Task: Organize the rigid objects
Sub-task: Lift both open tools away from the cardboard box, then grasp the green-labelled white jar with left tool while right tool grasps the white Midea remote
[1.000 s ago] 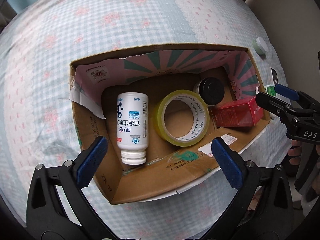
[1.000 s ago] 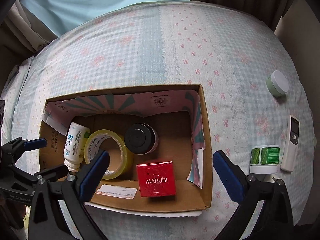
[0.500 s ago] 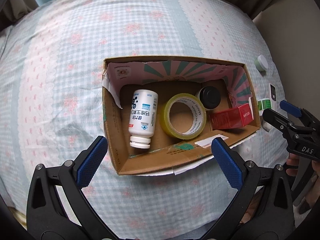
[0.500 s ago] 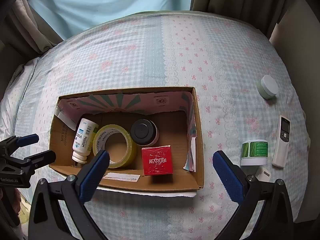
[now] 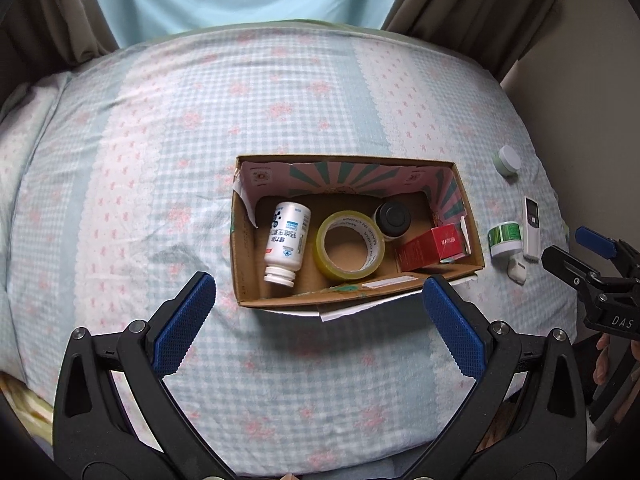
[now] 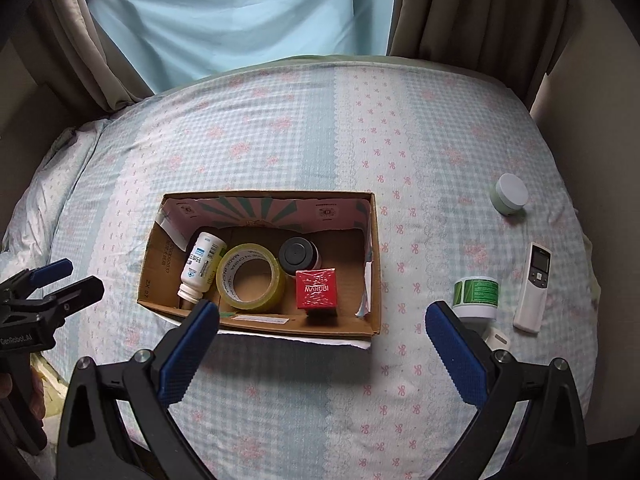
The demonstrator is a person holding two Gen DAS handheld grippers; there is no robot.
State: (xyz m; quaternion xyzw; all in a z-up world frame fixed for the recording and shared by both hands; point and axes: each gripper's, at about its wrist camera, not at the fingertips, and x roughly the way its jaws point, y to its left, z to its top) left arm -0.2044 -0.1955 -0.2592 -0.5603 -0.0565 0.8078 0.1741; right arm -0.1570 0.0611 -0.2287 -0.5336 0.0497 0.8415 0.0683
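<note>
Both tools are being drawn back and upward from the cardboard box [image 5: 472, 240], which is now being seen smaller and nearer the middle of each frame than a second ago, with far more of the bed [image 5: 160, 160] and the curtains being taken in at the top. The left tool [image 5: 320, 312] is being held wide and empty low in the left wrist view; the right tool [image 6: 322, 340] is likewise being held wide, with nothing between its fingers. Inside the box four things are already being kept: a white bottle [image 5: 287, 236] lying on its side at the left, a tape roll [image 5: 350, 246] in the middle, a black-lidded jar [image 5: 394, 218] behind it, and a red carton [image 6: 317, 289] at the right. The task is being judged as partly done. Still being left out on the bed, at the right of the right wrist view, are a green-labelled jar [image 6: 477, 296], a white remote [image 6: 534, 288], a pale round jar [image 6: 510, 193] farther up, and a small white item [image 6: 498, 338], too small to be told, just below the green-labelled jar.
</note>
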